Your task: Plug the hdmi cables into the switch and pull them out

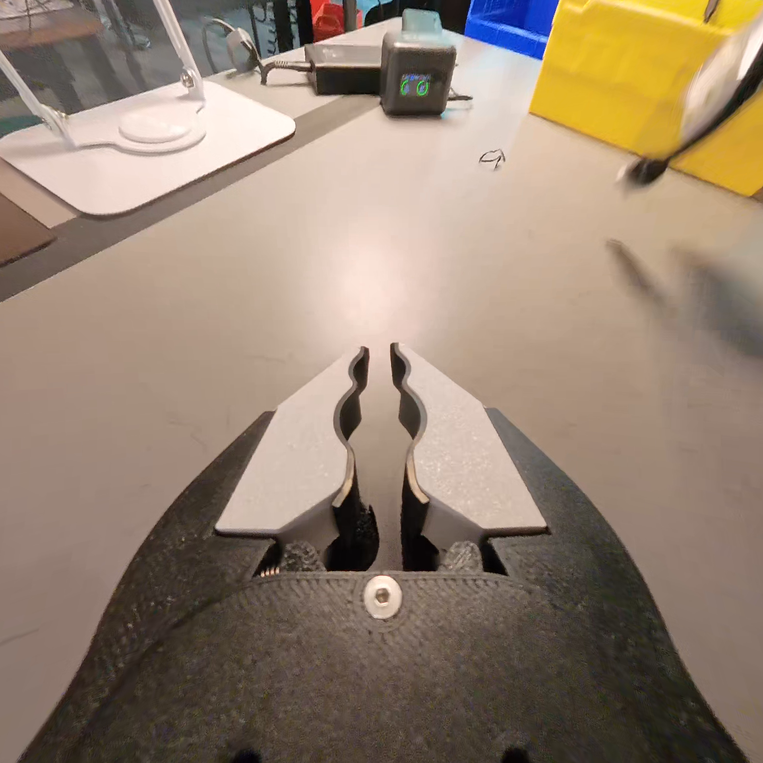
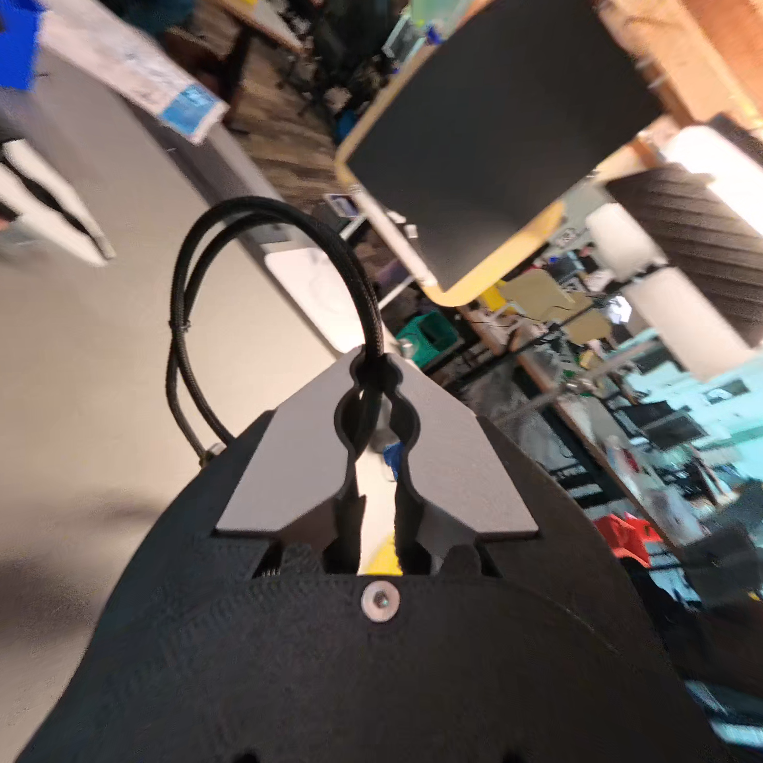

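Grey notched fingers point(image 2: 446, 433) of the right gripper point(image 2: 377, 363) are pinching the black braided hdmi cable point(image 2: 363, 297) in the notch nearest the tips. Two strands are looping up and left out of the bite, tied together with a thin wrap. A small metal-looking end is showing by the gripper's left shoulder, too blurred to call as the plug. The view is tilted hard and smeared, so the whole thing is being carried in air, off the grey table point(image 2: 103, 371).

Left gripper point(image 1: 379, 351) is hanging low over that table, fingers parted by only a narrow gap, holding nothing. At its far right a blurred shape with a dark dangling tip is crossing in front of the yellow plastic bin point(image 1: 611, 82), probably the right gripper with the cable.

No switch is showing in either view. My read: the grip is on mid-cable, not the connector. Before plugging, re-grip close behind the plug, or the braid will buckle on insertion. Free the left one to brace the switch.
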